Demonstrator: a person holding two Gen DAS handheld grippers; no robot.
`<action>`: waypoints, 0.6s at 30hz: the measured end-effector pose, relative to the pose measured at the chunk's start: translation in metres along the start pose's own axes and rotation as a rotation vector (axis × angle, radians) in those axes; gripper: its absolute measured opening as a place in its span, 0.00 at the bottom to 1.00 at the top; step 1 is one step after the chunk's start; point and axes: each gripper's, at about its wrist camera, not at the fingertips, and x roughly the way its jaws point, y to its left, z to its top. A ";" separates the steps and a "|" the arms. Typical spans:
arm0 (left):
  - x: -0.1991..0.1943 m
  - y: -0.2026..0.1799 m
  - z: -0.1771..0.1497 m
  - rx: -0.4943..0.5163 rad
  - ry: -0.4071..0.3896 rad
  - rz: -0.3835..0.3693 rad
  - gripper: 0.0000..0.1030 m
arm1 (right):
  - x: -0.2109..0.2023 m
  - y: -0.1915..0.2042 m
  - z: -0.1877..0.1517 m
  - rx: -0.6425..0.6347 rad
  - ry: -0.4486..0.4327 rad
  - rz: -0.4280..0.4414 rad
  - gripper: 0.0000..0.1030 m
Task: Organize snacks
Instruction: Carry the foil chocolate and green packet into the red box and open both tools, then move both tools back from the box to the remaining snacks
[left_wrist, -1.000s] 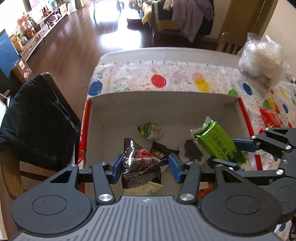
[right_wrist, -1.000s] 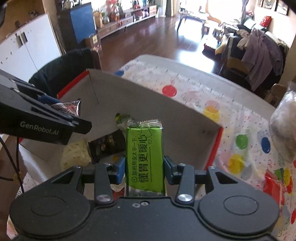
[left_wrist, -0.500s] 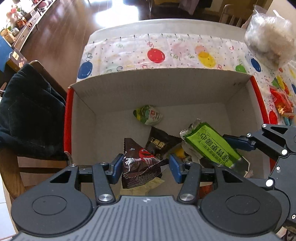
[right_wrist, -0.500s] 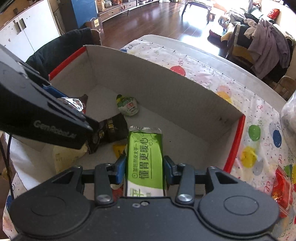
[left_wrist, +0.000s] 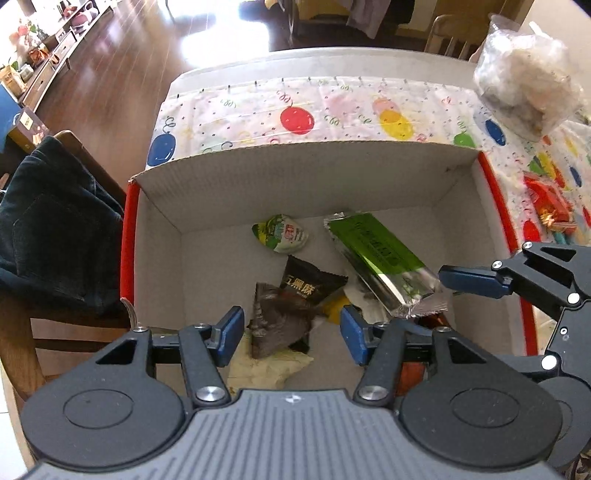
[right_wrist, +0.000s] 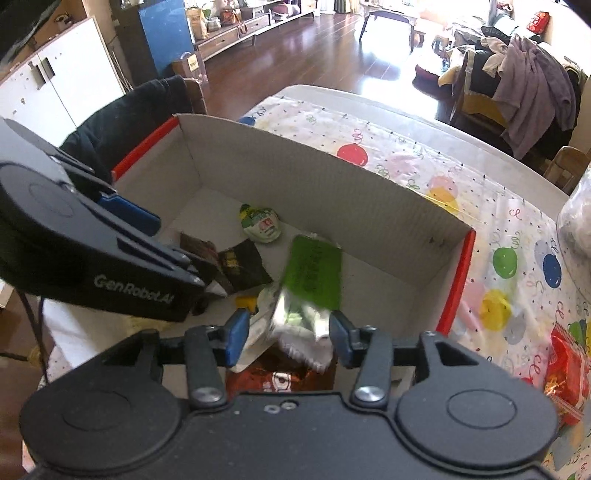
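Note:
A white cardboard box (left_wrist: 303, 170) with red outer sides sits on the balloon-print tablecloth. Inside lie a green bar packet (left_wrist: 376, 254), a brown chocolate bag (left_wrist: 277, 321), a black sesame packet (left_wrist: 310, 284), a small green-white packet (left_wrist: 282, 234) and a pale yellow packet (left_wrist: 266, 367). My left gripper (left_wrist: 291, 332) is open above the brown bag, which lies loose below it. My right gripper (right_wrist: 286, 341) is open over the box (right_wrist: 332, 173); the green bar (right_wrist: 312, 277) is blurred and free between and beyond its fingers.
A clear bag of snacks (left_wrist: 524, 85) stands at the table's far right. Red wrapped snacks (left_wrist: 546, 203) lie on the cloth right of the box, also in the right wrist view (right_wrist: 565, 373). A chair with a dark jacket (left_wrist: 55, 229) stands left of the table.
Both grippers opened. The left one let go of the brown chocolate bag and the right one let go of the green bar; both packets dropped into the box.

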 end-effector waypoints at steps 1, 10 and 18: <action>-0.002 0.000 -0.001 -0.002 -0.007 -0.004 0.55 | -0.002 0.000 -0.001 0.001 -0.006 0.003 0.50; -0.034 -0.003 -0.017 -0.013 -0.111 -0.030 0.59 | -0.036 0.001 -0.011 0.008 -0.077 0.016 0.60; -0.063 -0.017 -0.031 -0.012 -0.204 -0.066 0.64 | -0.076 -0.008 -0.024 0.028 -0.153 0.041 0.67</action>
